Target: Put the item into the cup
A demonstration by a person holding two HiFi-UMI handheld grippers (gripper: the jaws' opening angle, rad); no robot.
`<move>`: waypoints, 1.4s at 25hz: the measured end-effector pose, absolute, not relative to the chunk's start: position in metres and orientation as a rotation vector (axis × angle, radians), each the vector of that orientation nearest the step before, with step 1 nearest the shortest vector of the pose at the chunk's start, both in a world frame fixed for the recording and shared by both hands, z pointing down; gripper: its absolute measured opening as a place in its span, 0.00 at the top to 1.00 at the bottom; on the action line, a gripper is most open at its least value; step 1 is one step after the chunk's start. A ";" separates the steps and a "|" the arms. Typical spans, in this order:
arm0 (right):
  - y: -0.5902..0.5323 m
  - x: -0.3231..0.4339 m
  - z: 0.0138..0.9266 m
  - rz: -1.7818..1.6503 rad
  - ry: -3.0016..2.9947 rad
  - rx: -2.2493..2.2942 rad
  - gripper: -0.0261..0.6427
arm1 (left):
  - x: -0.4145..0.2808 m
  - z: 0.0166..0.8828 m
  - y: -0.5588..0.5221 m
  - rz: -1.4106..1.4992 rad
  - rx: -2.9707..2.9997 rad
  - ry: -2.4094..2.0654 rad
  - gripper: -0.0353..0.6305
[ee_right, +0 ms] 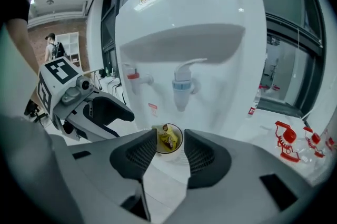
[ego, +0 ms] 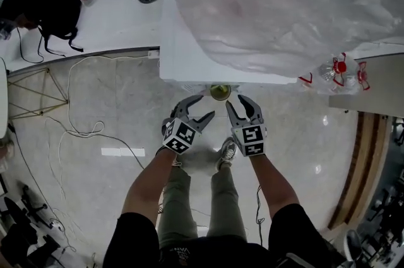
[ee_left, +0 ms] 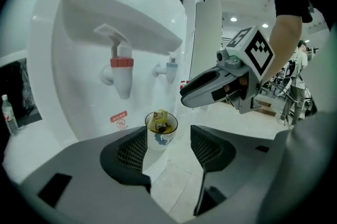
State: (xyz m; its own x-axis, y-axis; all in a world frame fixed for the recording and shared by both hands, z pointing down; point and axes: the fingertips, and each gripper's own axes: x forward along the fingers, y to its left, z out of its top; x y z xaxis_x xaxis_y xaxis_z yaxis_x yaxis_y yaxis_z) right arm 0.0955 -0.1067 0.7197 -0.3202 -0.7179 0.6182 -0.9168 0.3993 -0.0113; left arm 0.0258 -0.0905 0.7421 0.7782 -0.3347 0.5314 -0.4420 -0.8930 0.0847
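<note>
A small white cup [ego: 219, 92] stands on the drip shelf of a white water dispenser [ego: 189, 55], under its taps. A yellow item [ee_left: 159, 121] lies inside the cup [ee_left: 162, 136], and it shows again as the yellow item [ee_right: 168, 137] in the cup [ee_right: 169, 148] in the right gripper view. My left gripper [ego: 207, 105] is open just left of the cup, with nothing between its fingers. My right gripper [ego: 233, 101] is open just right of it, also holding nothing. Both point at the cup from a short way off.
The dispenser has a red tap [ee_left: 121, 72] and a blue tap [ee_left: 171, 67] above the cup. A clear plastic bag [ego: 271, 2] covers the dispenser's top. Red-capped bottles [ego: 341, 70] lie to the right. Cables [ego: 76, 128] trail over the floor on the left.
</note>
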 end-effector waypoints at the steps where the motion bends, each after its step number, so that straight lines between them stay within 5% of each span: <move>1: -0.104 0.095 0.715 0.501 -2.133 1.410 0.69 | 0.024 0.737 -0.088 0.765 2.769 -0.610 0.54; 8: -0.095 0.092 0.678 0.518 -2.154 1.540 0.83 | 0.013 0.698 -0.084 0.721 2.784 -0.613 0.56; 20: -0.065 0.104 0.592 0.585 -2.233 1.695 0.88 | 0.006 0.591 -0.059 0.513 2.844 -0.672 0.87; 35: -0.025 0.113 0.473 0.434 -2.331 1.611 0.88 | -0.006 0.457 -0.030 0.363 2.839 -0.849 0.91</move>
